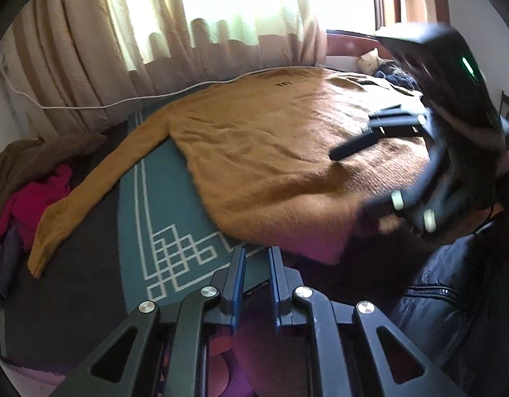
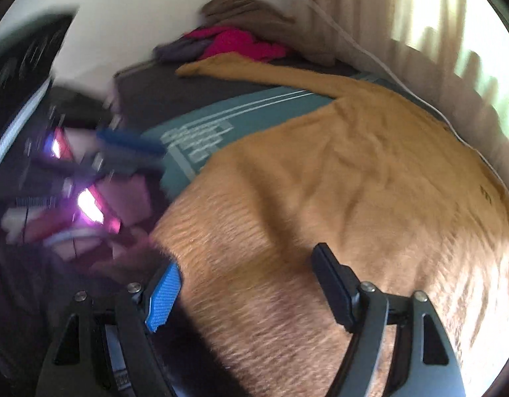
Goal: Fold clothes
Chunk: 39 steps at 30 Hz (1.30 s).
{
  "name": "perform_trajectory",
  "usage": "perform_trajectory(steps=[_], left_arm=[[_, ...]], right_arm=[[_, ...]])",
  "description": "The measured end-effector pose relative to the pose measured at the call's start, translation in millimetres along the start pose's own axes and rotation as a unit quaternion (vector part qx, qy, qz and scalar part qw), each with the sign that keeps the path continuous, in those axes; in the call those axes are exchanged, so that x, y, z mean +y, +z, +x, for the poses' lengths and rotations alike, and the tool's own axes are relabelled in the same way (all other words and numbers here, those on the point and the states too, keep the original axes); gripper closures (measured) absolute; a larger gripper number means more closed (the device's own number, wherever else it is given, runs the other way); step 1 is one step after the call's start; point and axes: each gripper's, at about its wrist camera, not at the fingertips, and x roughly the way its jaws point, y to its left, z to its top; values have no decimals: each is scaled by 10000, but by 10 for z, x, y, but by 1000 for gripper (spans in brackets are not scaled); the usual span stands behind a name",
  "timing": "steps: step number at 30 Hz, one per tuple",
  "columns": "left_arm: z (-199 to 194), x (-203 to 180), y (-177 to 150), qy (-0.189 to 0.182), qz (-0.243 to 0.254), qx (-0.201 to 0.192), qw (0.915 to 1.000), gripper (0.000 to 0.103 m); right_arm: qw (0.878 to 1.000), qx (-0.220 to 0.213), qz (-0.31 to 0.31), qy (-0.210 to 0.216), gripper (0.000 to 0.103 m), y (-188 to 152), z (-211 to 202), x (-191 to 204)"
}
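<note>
Sweater (image 1: pixel 271 152) hem overhangs the bed edge; left claw (image 1: pixel 257 258) nearly closed, empty, right claw (image 2: pixel 247 284) wide open.

Mustard fuzzy sweater (image 1: pixel 271 152) spread flat on bed, one sleeve outstretched.

Black hand-held gripper (image 1: pixel 257 258) (blue pads, silver screws).

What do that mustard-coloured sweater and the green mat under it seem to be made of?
The sweater looks like a soft, fuzzy knit, perhaps wool or a mohair-like blend: fine hairs stand up along its surface and hem, with a matte finish. The green mat looks like a flat woven or printed fabric, smooth and matte, with crisp white line patterns; its exact fibre is hard to tell.
</note>
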Motion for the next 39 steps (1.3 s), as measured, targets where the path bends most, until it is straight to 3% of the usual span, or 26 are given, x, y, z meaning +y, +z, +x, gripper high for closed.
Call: perform_trajectory(steps=[6,10,13,19,21,25,28,39], left_arm=[[67,-47,59,-52,-48,5,10000,88],[67,-70,95,-70,-115,-47,9999,88],[86,-168,110,-29,-2,-117,9999,88],[184,-401,190,564,531,-301,9965,88],[194,-431,232,548,591,-399,9959,88],[146,-382,331,570,390,-638,9956,88],[62,-287,374,358,41,-778,9963,88],[-20,-318,351,293,-141,-701,9970,88]], right_arm=[[9893,-310,1420,143,23,-15,-129,-552],[9833,-185,1795,235,23,-47,-68,-727],[9827,-177,1814,339,23,-115,-30,-775],[9810,-273,1868,438,23,-336,-8,-886],[9788,-325,1962,484,23,-385,-24,-920],[9772,-450,2014,497,23,-454,-53,-953],[9776,-508,1985,489,23,-507,-48,-959],[9783,-512,1872,722,23,-826,92,-904]])
